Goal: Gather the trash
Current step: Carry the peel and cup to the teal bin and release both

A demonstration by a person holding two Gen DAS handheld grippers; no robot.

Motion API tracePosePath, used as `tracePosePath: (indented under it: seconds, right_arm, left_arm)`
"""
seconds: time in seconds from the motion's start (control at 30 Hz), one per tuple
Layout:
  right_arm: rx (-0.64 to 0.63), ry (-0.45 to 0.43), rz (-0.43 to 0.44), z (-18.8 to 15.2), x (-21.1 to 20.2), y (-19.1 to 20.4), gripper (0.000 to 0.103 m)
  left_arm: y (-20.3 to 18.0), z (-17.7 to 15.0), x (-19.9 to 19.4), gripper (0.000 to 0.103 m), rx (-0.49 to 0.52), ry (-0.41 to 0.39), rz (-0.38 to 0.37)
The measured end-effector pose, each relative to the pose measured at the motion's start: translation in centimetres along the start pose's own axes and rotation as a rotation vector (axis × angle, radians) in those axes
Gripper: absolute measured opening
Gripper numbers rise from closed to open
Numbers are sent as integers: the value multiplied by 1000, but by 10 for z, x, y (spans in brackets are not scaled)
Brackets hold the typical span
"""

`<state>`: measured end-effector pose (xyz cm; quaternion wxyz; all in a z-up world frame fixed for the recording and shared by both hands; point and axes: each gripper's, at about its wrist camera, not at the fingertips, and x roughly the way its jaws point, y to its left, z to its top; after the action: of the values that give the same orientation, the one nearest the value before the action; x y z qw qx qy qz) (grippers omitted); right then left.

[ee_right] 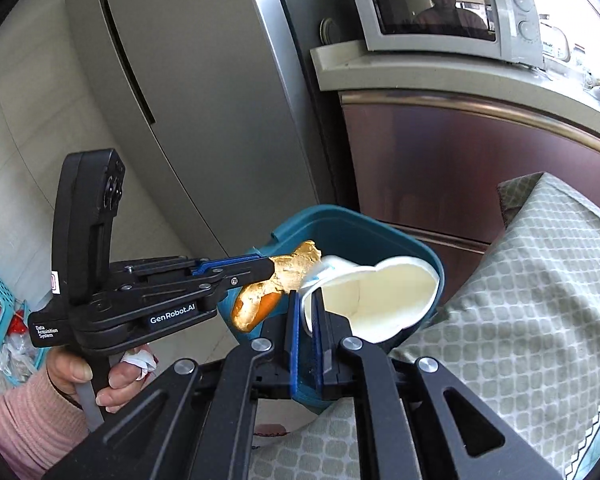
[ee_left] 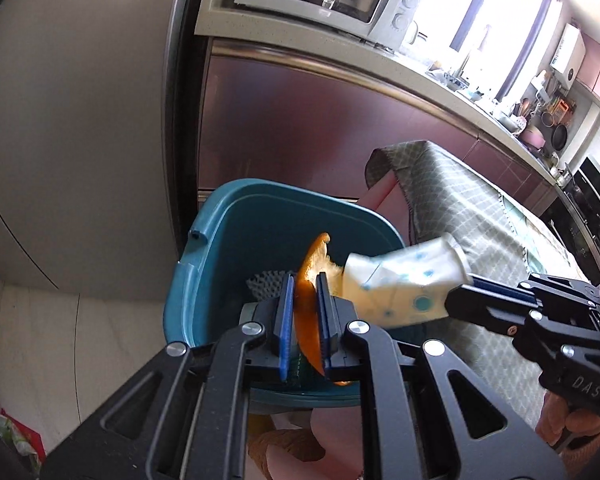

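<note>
A curled orange peel [ee_left: 310, 280] is clamped in the left gripper [ee_left: 305, 280] jaws and a crushed white paper cup with blue dots [ee_right: 364, 300] in the right gripper [ee_right: 305, 300] jaws, both above the teal plastic bin [ee_left: 220, 240]. Release appears due next. A checked-cloth desk [ee_right: 540, 280] lies right; a microwave [ee_right: 440, 12] beyond.

Black left gripper [ee_right: 274, 270], blue-padded jaws, silver screws, white lettering, pink sleeve [ee_right: 24, 416].

Beyond the claw, a white microwave oven [ee_right: 448, 12] is sitting on a pale stone countertop [ee_right: 460, 80] above glossy maroon cabinet doors [ee_left: 320, 128]. A tall grey refrigerator [ee_right: 188, 100] is standing to its left, while bright daylight is pouring through a window [ee_left: 512, 12] at the far right.
</note>
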<state>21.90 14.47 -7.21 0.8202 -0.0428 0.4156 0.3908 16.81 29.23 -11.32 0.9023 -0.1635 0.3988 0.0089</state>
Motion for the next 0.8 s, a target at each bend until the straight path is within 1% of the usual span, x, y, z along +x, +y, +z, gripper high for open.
tracePosePath:
  seconds: [0.07,0.13,0.17,0.3,0.4,0.6,0.73,0.8]
  right_arm:
    - [7,9,-2,-1,5,-1,12]
    - [12,18,-6,-2,9,-3,12]
    - [17,19,-5,-3,9,-4,14]
    - [24,3,-10,-6,1,-7,16]
    - [36,-10,-7,-12,-9,-11,16]
    - [62,-62,5,-23,-39,-18,18]
    - [82,-115,-3,-39,-72,-26,22]
    - [97,-143,-19,-47,-89,-32,23]
  left_arm:
    - [-3,2,9,14,-2,11,-5]
    - [-5,2,16,14,1,16,-3]
    - [-5,2,19,17,1,20,-4]
    - [-6,-3,23,17,4,24,-6]
    - [-13,-8,13,19,27,4,-14]
    - [-41,-10,-9,23,87,-46,-47]
    - [-69,-12,-25,27,138,-83,-99]
    - [-85,-14,-32,31,166,-96,-130]
